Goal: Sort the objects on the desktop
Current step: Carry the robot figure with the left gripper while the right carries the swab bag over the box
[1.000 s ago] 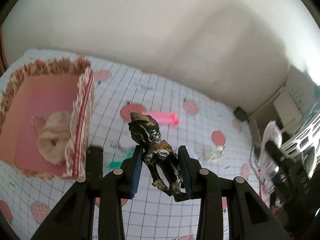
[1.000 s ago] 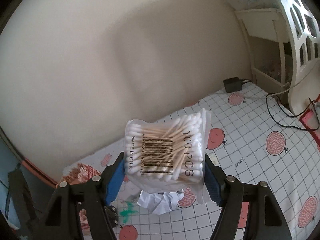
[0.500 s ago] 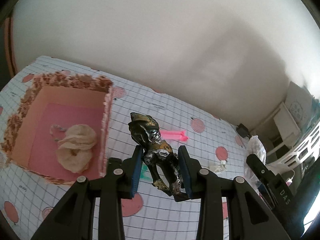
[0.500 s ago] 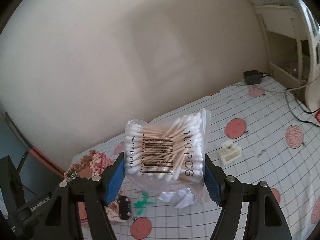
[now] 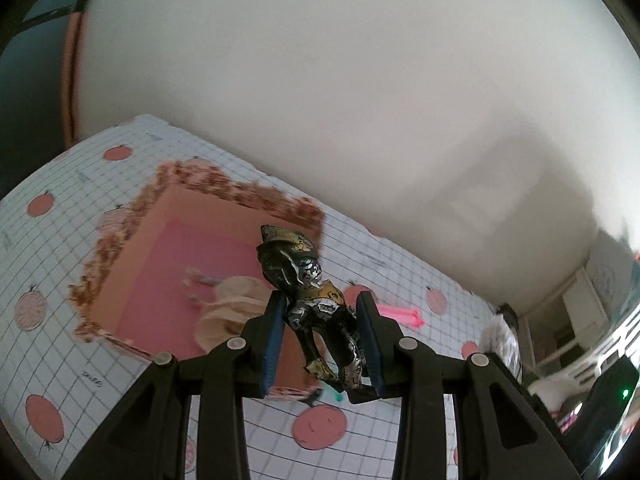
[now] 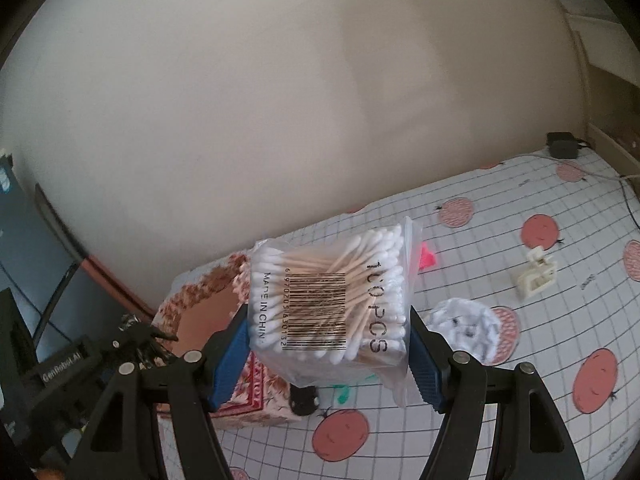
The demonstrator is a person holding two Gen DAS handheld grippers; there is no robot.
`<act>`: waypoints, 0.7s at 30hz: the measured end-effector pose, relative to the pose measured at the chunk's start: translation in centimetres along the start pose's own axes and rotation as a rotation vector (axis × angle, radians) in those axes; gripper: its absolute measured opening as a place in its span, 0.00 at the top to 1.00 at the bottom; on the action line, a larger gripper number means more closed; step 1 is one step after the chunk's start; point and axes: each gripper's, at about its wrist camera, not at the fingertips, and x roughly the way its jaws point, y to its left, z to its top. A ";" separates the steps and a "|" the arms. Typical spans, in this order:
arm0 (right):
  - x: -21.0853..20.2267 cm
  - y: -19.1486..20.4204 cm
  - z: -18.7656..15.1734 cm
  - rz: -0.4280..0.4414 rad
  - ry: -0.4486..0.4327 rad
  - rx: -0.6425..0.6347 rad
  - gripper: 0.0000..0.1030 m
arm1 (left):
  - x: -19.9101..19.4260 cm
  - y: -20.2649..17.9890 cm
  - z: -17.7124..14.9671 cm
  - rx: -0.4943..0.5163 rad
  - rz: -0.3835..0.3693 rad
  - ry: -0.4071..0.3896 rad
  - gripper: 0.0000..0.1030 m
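My left gripper (image 5: 322, 314) is shut on a dark silver-and-gold toy figure (image 5: 310, 292) and holds it in the air over the near right corner of the floral box (image 5: 132, 220). The box has a pink inside with a beige cloth (image 5: 232, 304) in it. My right gripper (image 6: 328, 328) is shut on a clear bag of cotton swabs (image 6: 328, 292), held above the table just right of the same box (image 6: 200, 300). The left gripper's body (image 6: 72, 364) shows at the left of the right wrist view.
On the gridded tablecloth lie a pink clip (image 5: 400, 314), a green piece (image 6: 342, 394), a crumpled white tissue (image 6: 468, 326), a cream clip (image 6: 536, 276) and a small black object (image 6: 304, 400). A black charger with cable (image 6: 562, 148) sits at the far edge by the wall.
Both grippers have moved left toward the floral box, each still holding its object. The toy figure now hangs over the box's corner.
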 end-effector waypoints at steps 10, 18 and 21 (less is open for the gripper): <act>1.5 4.1 -2.1 0.052 0.049 -0.059 0.28 | -0.2 5.1 1.0 -0.104 0.035 -0.016 0.64; 1.6 8.3 -3.9 0.125 0.063 -0.154 0.28 | -1.2 7.7 1.2 -0.175 0.049 -0.040 0.64; 1.4 9.1 -4.3 0.137 0.061 -0.174 0.28 | -1.6 8.3 1.2 -0.191 0.050 -0.046 0.64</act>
